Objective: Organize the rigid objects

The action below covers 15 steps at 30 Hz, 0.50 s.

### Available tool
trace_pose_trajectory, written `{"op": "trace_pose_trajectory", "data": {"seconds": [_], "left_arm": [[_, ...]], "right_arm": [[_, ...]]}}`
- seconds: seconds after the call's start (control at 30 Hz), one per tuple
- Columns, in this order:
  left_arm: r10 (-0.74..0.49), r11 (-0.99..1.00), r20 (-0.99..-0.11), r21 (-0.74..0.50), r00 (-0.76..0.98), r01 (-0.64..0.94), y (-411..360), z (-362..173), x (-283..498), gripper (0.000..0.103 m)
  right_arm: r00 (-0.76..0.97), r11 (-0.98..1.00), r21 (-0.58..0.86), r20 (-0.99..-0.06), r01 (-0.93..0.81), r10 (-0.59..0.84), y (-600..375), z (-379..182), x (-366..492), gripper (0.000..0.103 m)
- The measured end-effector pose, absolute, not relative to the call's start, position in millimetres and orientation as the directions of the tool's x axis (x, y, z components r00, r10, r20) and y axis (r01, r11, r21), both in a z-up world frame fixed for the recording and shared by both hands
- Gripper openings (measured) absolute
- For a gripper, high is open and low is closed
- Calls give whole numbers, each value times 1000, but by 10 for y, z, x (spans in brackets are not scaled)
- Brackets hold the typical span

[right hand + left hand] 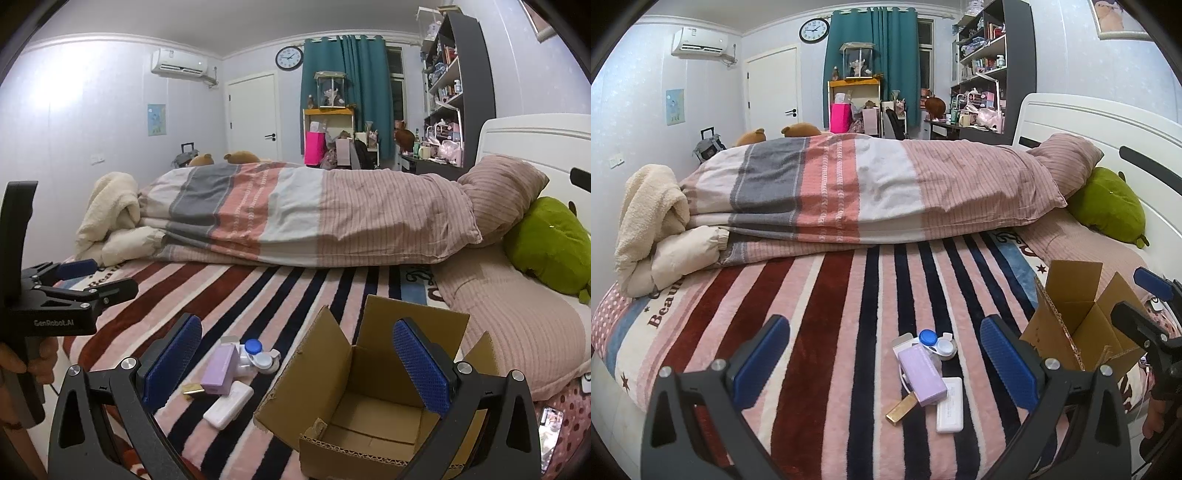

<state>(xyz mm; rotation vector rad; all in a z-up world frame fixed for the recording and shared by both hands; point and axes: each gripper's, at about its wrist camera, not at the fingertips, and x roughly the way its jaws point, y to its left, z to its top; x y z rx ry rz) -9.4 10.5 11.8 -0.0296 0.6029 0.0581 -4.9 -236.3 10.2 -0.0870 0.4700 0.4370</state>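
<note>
A small pile lies on the striped blanket: a lilac box [921,376] [220,370], a white power bank [949,404] [228,404], a gold bar-shaped item [902,406] [193,389] and a white case with a blue cap [936,341] [256,354]. An open, empty cardboard box [1078,325] [364,402] stands to its right. My left gripper [886,365] is open, with the pile between and beyond its fingers. My right gripper [297,369] is open over the box's near left side. Each gripper shows in the other's view: right [1148,306], left [92,277].
A folded striped duvet [871,192] lies across the bed behind. A cream blanket [653,221] is bundled at the left, a green plush [1108,203] and the white headboard [1108,125] at the right. Shelves and a desk stand at the back.
</note>
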Motion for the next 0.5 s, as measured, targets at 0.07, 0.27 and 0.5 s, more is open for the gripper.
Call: {"op": "trace_pose_trajectory", "data": {"seconds": [0.07, 0.27, 0.5], "left_arm": [[50, 998, -568, -7, 821, -65, 88, 121, -96, 103], [61, 997, -571, -3, 819, -77, 103, 54, -82, 103], [61, 997, -569, -5, 820, -77, 103, 41, -76, 103]], "right_arm": [[801, 904, 14, -457, -428, 386, -2357, 94, -51, 103], [798, 903, 23, -459, -429, 391, -2359, 69, -49, 103], [796, 903, 26, -462, -429, 392, -2349, 46, -42, 103]]}}
